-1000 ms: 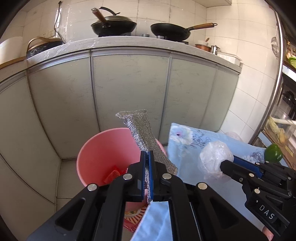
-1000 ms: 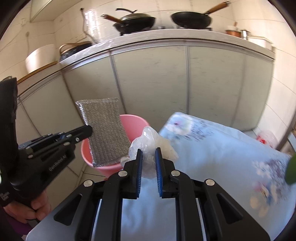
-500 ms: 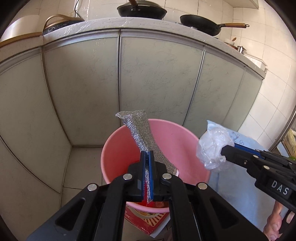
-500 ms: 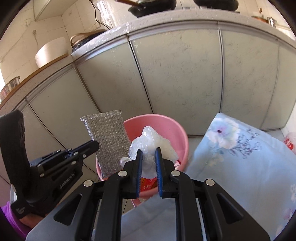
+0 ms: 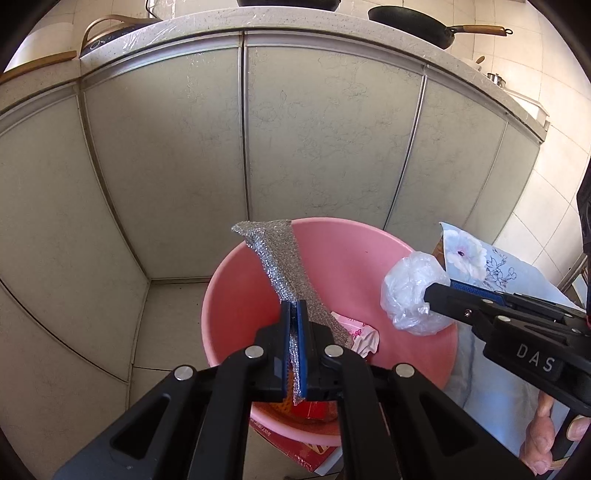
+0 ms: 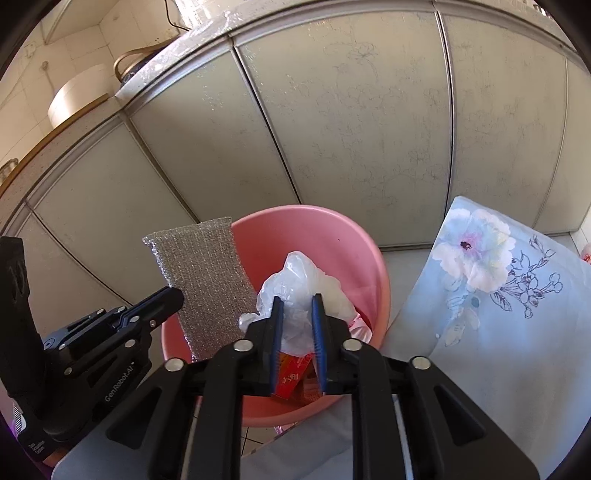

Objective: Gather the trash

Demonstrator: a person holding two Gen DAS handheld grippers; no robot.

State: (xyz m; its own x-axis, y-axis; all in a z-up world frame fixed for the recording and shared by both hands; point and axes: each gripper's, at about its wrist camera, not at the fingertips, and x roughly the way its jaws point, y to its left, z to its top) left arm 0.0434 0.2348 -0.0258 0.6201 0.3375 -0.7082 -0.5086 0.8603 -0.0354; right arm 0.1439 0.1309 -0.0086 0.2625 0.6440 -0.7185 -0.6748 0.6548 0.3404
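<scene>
My left gripper (image 5: 293,314) is shut on a silver mesh scouring cloth (image 5: 277,254) and holds it over the pink bucket (image 5: 236,295). The cloth also shows in the right wrist view (image 6: 203,284), beside the left gripper (image 6: 173,295). My right gripper (image 6: 297,302) is shut on a crumpled clear plastic bag (image 6: 299,277) above the bucket's (image 6: 373,266) opening. In the left wrist view the bag (image 5: 413,291) hangs at the right gripper's (image 5: 432,291) tip over the bucket's right rim. Red and pink wrappers (image 5: 358,332) lie inside the bucket.
Grey cabinet doors (image 5: 332,140) stand right behind the bucket. A table with a light-blue floral cloth (image 6: 498,295) lies to the right, its edge close to the bucket. Pans (image 5: 413,22) sit on the counter above. Tiled floor (image 5: 166,325) lies left of the bucket.
Both grippers have moved forward and down towards the bucket, each still holding its item. The bucket now fills more of both views and the counter top has slid up out of view.
</scene>
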